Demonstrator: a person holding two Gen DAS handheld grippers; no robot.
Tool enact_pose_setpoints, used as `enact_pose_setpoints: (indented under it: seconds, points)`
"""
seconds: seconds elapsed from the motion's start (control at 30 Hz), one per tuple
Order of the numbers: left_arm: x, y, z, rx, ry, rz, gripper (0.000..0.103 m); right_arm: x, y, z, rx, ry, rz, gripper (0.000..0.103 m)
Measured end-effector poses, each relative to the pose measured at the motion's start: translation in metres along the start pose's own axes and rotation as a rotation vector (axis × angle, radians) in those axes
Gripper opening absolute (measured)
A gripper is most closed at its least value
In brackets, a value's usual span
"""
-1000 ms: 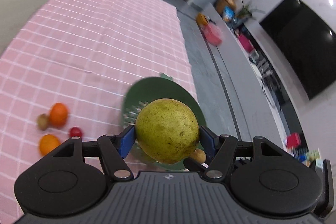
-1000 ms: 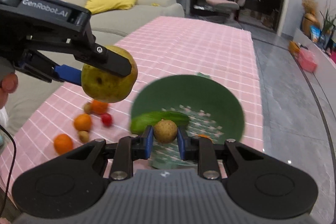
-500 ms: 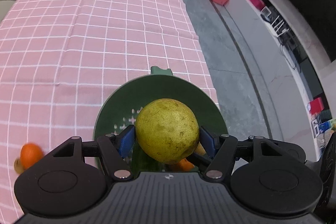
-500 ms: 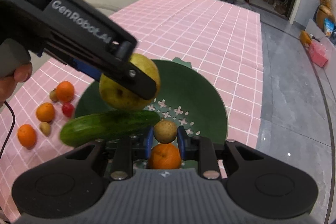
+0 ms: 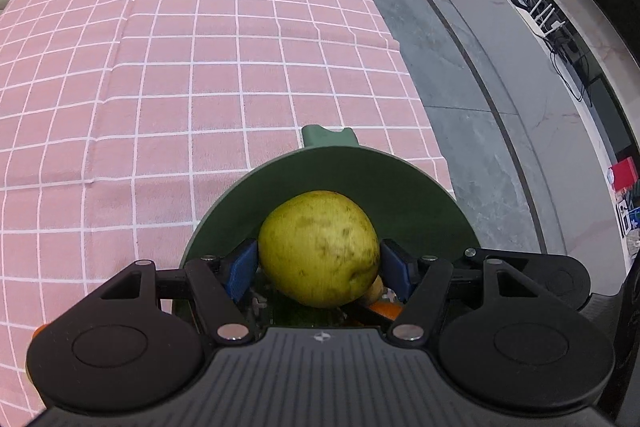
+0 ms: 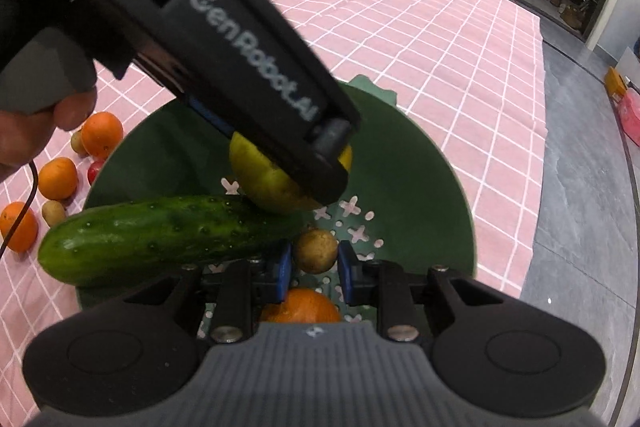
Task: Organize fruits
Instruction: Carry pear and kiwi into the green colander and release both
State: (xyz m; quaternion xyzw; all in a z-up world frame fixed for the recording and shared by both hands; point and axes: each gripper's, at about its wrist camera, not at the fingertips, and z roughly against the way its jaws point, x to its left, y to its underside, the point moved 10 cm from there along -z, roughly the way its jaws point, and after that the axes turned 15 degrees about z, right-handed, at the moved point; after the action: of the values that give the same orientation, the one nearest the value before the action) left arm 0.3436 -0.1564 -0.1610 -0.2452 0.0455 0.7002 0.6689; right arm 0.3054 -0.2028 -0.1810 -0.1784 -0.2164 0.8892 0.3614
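Observation:
My left gripper point(image 5: 319, 263) is shut on a large yellow-green pear point(image 5: 319, 247) and holds it over the dark green perforated bowl point(image 5: 420, 195). In the right wrist view that pear point(image 6: 264, 183) hangs inside the bowl point(image 6: 424, 187), under the left gripper's black body. My right gripper point(image 6: 314, 263) is shut on a small brown round fruit point(image 6: 316, 251), low over the bowl. A cucumber point(image 6: 160, 237) lies across the bowl's left rim and an orange point(image 6: 302, 307) sits in the bowl below my right fingers.
Three oranges point(image 6: 102, 133) and several small fruits, one of them red point(image 6: 95, 171), lie on the pink checked cloth point(image 5: 160, 67) left of the bowl. A hand point(image 6: 36, 131) holds the left gripper. The table's right edge drops to grey floor point(image 5: 460, 87).
Both grippers have come down and forward over the bowl with their fruits. The pear now hangs inside the bowl. The bowl and cucumber look larger and closer.

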Motion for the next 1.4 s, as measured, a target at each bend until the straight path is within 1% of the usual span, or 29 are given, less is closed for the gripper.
enact_pose_setpoints:
  seconds: [0.13,0.27,0.43,0.6,0.63,0.67,0.8,0.93,1.07,1.23,1.4]
  points:
    - [0.001,-0.003,-0.005,0.005,-0.003,0.008,0.076,0.004,0.001,-0.004,0.009,0.001,0.019,0.021]
    - [-0.001,-0.005,-0.007,0.004,-0.018,-0.017,0.076,0.006,0.003,-0.007,0.024,-0.001,0.034,0.021]
    - [-0.001,-0.004,-0.009,0.001,-0.027,-0.022,0.077,0.007,0.007,-0.007,0.045,-0.006,0.031,0.021]
    - [0.002,-0.004,-0.008,0.009,-0.042,-0.009,0.079,0.010,0.010,-0.003,0.059,-0.004,0.047,0.023]
    - [0.001,-0.003,-0.007,0.016,-0.037,-0.012,0.080,0.010,0.010,-0.002,0.062,-0.002,0.051,0.027]
    - [0.001,-0.003,-0.005,0.019,-0.035,-0.016,0.080,0.010,0.011,-0.002,0.062,0.000,0.052,0.034]
    - [-0.003,0.000,0.006,0.006,-0.037,-0.034,0.080,0.010,0.011,0.008,0.064,0.012,0.050,0.038]
    - [-0.008,0.005,0.024,-0.017,-0.028,-0.061,0.080,0.009,0.008,0.022,0.055,0.040,0.050,0.052]
    - [-0.013,0.010,0.051,-0.078,-0.029,-0.095,0.080,0.005,0.011,0.044,0.037,0.069,0.040,0.061]
    - [-0.016,0.023,0.092,-0.165,-0.019,-0.120,0.080,0.013,0.008,0.076,-0.012,0.108,0.013,0.069]
    - [-0.008,0.041,0.132,-0.243,-0.008,-0.099,0.080,0.026,0.000,0.106,-0.088,0.136,-0.050,0.074]
